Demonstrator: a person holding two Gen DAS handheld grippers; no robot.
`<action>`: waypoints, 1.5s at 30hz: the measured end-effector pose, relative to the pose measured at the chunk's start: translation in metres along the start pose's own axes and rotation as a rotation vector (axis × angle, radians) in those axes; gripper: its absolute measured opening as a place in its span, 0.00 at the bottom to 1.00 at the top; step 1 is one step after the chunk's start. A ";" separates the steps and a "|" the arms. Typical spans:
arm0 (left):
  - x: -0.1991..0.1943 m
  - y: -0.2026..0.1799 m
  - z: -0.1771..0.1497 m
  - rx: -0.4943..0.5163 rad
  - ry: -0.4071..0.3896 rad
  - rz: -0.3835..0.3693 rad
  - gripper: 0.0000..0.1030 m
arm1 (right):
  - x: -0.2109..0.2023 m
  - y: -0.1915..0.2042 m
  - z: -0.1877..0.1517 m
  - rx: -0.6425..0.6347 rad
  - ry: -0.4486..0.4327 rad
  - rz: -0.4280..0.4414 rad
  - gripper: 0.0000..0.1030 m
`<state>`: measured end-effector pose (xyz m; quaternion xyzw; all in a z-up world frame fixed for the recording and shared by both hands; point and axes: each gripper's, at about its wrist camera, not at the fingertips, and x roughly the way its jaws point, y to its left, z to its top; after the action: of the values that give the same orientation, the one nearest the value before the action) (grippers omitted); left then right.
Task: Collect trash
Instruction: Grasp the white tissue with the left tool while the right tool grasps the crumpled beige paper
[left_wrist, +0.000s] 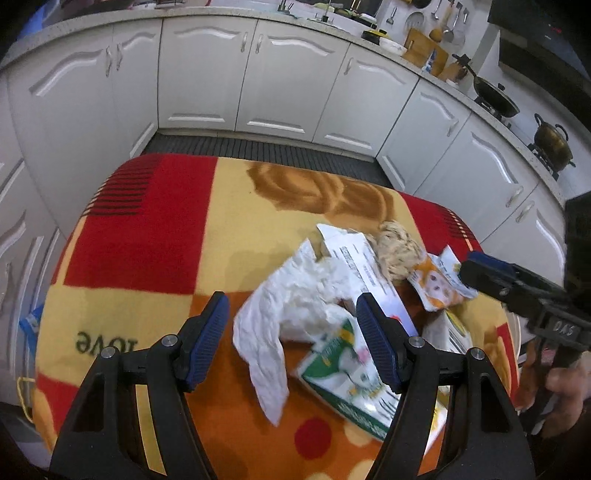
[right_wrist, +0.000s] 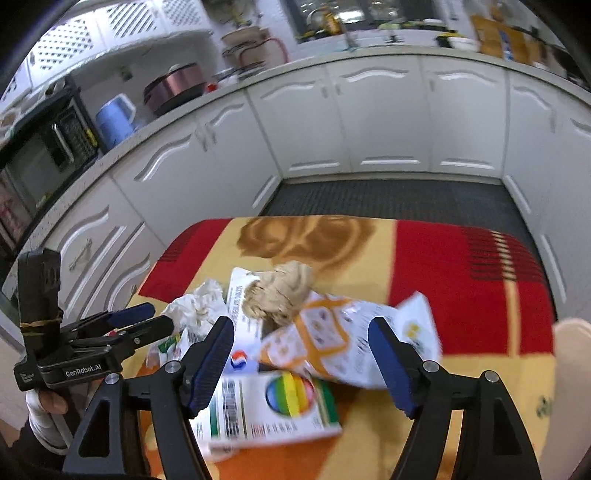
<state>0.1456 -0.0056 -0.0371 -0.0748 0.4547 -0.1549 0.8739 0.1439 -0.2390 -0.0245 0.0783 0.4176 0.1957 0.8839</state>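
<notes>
A bench covered by a fleecy blanket (left_wrist: 155, 240) in red, cream and orange blocks, printed with a brown rose and the word "LOVE", stands in the middle of a U-shaped kitchen. White panelled base cabinets (left_wrist: 207, 74) with a pale speckled worktop run round three sides, and a dark ribbed floor mat (left_wrist: 258, 151) lies between them and the bench. On the worktop to the right sit a black wok (left_wrist: 495, 96) and a brass-coloured lidded pot (left_wrist: 552, 142) on a gas hob; to the left, in the right wrist view, stand a black microwave oven (right_wrist: 40, 155), a pale blue kettle (right_wrist: 112, 118) and a pink-brown rice cooker (right_wrist: 175, 86).

The trash lies heaped on the near, orange part of the blanket: a crumpled white tissue (left_wrist: 295, 295), a flattened green-and-white carton (left_wrist: 351, 373), a long white printed box (left_wrist: 365, 273), a beige crumpled paper wad (left_wrist: 397, 251) and an orange-and-white snack wrapper (left_wrist: 441, 286), all touching or overlapping.

The left gripper (left_wrist: 295, 336) hovers above the tissue and carton with its blue-padded fingers spread wide, holding nothing. The right gripper (right_wrist: 303, 363) hangs over the wrapper and carton, its fingers likewise wide apart and empty.
</notes>
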 end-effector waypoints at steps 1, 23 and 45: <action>0.004 0.001 0.002 0.002 0.006 -0.002 0.68 | 0.008 0.001 0.002 -0.004 0.012 0.008 0.71; 0.021 0.013 0.014 -0.029 0.019 -0.028 0.20 | 0.023 -0.003 0.020 0.002 0.000 0.119 0.18; -0.037 0.004 0.009 -0.016 -0.086 0.003 0.20 | 0.064 0.005 0.026 -0.018 0.083 0.037 0.53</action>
<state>0.1345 0.0105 -0.0046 -0.0875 0.4183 -0.1465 0.8921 0.1997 -0.2079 -0.0517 0.0699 0.4505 0.2190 0.8627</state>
